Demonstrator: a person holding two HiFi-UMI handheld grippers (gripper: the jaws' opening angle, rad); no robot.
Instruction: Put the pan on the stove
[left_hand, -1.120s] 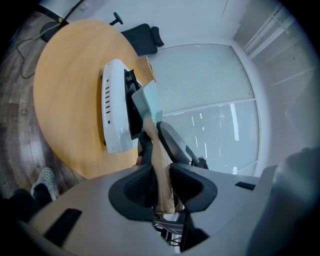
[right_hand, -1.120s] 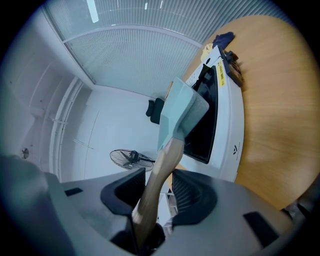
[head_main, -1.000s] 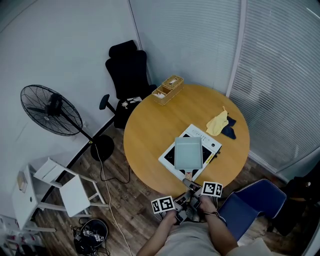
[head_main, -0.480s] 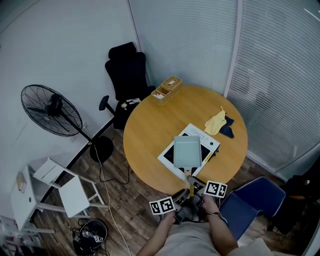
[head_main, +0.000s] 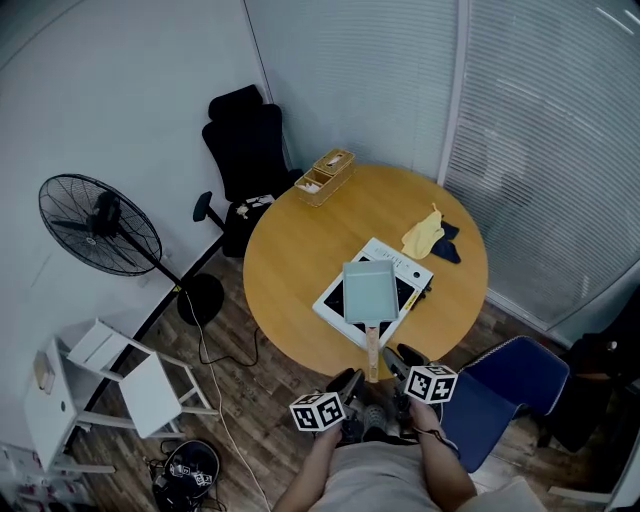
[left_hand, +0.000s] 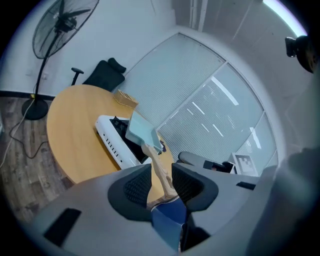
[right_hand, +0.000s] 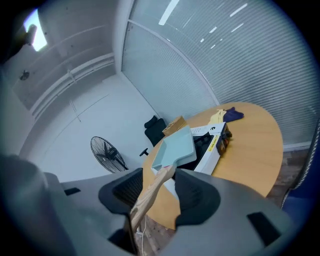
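The pale green square pan (head_main: 369, 290) rests on the white stove (head_main: 335, 305) with a black top, near the round table's front edge. Its wooden handle (head_main: 372, 350) points toward me, past the table edge. My left gripper (head_main: 347, 382) and right gripper (head_main: 394, 359) hover on either side of the handle's end. Both have just been opening. In the left gripper view the handle (left_hand: 161, 167) runs between the spread pads of the left gripper (left_hand: 162, 185) without touching them. The right gripper (right_hand: 159, 192) likewise frames the handle (right_hand: 152, 192) loosely, below the pan (right_hand: 175, 145).
A yellow cloth (head_main: 422, 233) and a dark cloth (head_main: 447, 245) lie behind the stove. A wooden box (head_main: 325, 175) sits at the table's (head_main: 290, 270) far edge. Around it stand a black office chair (head_main: 240, 150), a fan (head_main: 95, 225), a blue chair (head_main: 500, 390) and a white stool (head_main: 110, 380).
Both grippers have drawn back from the handle toward me, risen and rolled, and their marker cubes now sit further apart. The pan stays put on the stove.
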